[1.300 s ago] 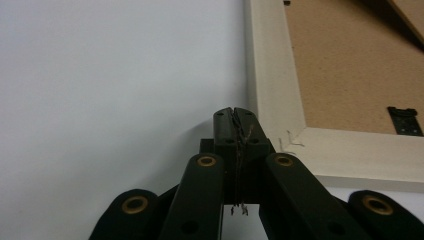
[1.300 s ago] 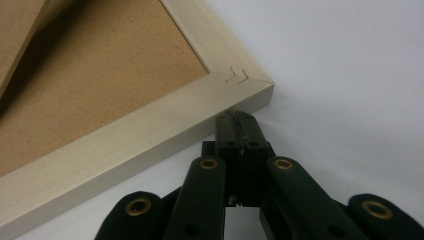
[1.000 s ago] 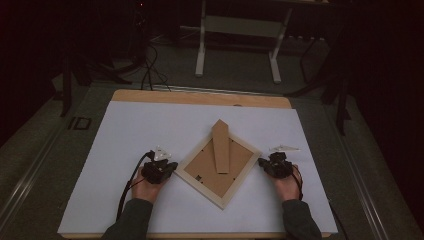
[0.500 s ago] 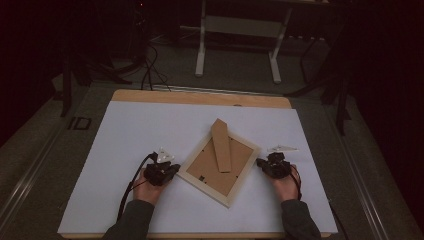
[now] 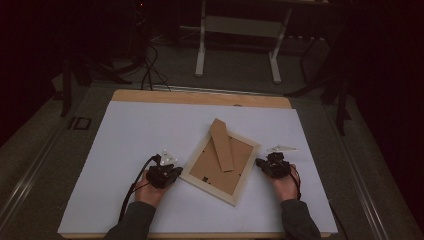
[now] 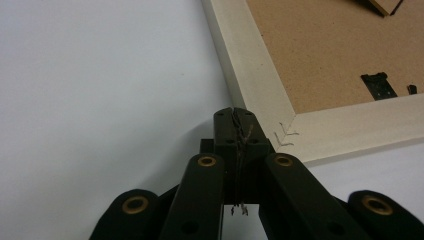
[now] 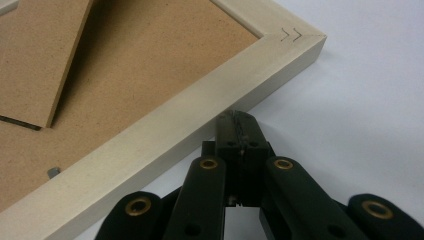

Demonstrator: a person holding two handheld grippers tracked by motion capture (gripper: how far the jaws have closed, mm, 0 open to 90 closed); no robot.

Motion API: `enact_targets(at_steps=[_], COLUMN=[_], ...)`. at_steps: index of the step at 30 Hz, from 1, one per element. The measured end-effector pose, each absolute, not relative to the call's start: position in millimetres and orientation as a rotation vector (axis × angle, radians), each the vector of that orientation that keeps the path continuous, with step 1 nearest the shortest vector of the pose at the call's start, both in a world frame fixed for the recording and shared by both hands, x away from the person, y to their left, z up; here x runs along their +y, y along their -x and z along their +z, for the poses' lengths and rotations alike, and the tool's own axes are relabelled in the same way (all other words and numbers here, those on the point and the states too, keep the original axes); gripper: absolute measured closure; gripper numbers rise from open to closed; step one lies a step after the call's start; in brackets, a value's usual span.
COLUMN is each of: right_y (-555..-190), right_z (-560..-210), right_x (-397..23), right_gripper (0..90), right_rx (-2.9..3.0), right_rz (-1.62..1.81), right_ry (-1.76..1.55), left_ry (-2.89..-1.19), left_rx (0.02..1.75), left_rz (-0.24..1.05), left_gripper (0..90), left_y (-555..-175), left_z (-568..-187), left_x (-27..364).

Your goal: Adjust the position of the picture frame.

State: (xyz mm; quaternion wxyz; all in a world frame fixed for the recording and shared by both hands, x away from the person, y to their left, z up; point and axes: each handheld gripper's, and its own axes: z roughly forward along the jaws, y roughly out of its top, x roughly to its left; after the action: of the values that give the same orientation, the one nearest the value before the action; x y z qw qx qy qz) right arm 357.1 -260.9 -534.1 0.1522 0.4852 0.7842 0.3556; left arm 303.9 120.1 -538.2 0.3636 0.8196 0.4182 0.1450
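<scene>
A pale wooden picture frame (image 5: pixel 209 186) lies face down on the white sheet, its brown backing board (image 5: pixel 235 155) up and its cardboard stand (image 5: pixel 222 145) pointing away from me. My left gripper (image 5: pixel 173 172) is shut, with its tip against the frame's near-left corner. In the left gripper view the closed tip (image 6: pixel 235 116) meets the frame's border (image 6: pixel 250 75) beside a small staple. My right gripper (image 5: pixel 260 164) is shut too, resting against the frame's right edge. In the right gripper view its tip (image 7: pixel 239 120) touches the frame's outer side (image 7: pixel 165 130). Nothing is between either pair of jaws.
The white sheet (image 5: pixel 125 135) covers a wooden table whose far edge (image 5: pixel 200 96) shows beyond it. Cables (image 5: pixel 150 60) and a stand's metal legs (image 5: pixel 202 50) sit on the dark floor past the table. A black cable (image 5: pixel 131 192) trails from the left gripper.
The frame has turned a little counter-clockwise on the sheet. My left gripper has shifted slightly right with the frame's corner. The right gripper has stayed put.
</scene>
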Motion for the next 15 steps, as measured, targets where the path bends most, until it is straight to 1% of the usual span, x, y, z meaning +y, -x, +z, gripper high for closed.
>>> enact_targets(at_steps=[8, 15], right_y=[-357.5, -358.0], right_z=[-534.1, -534.3], right_x=[-260.5, -261.4], right_gripper=[90.0, 90.0], right_rx=[2.253, 2.255], right_rz=[1.020, 1.028], right_ry=[-1.390, -1.390], left_ry=[-2.133, -2.195], left_rx=[1.048, 1.011], left_rz=[0.368, 0.429], left_gripper=[90.0, 90.0], left_y=[-297.7, -290.5], left_z=[-537.5, -536.0], left_x=[112.4, 102.6])
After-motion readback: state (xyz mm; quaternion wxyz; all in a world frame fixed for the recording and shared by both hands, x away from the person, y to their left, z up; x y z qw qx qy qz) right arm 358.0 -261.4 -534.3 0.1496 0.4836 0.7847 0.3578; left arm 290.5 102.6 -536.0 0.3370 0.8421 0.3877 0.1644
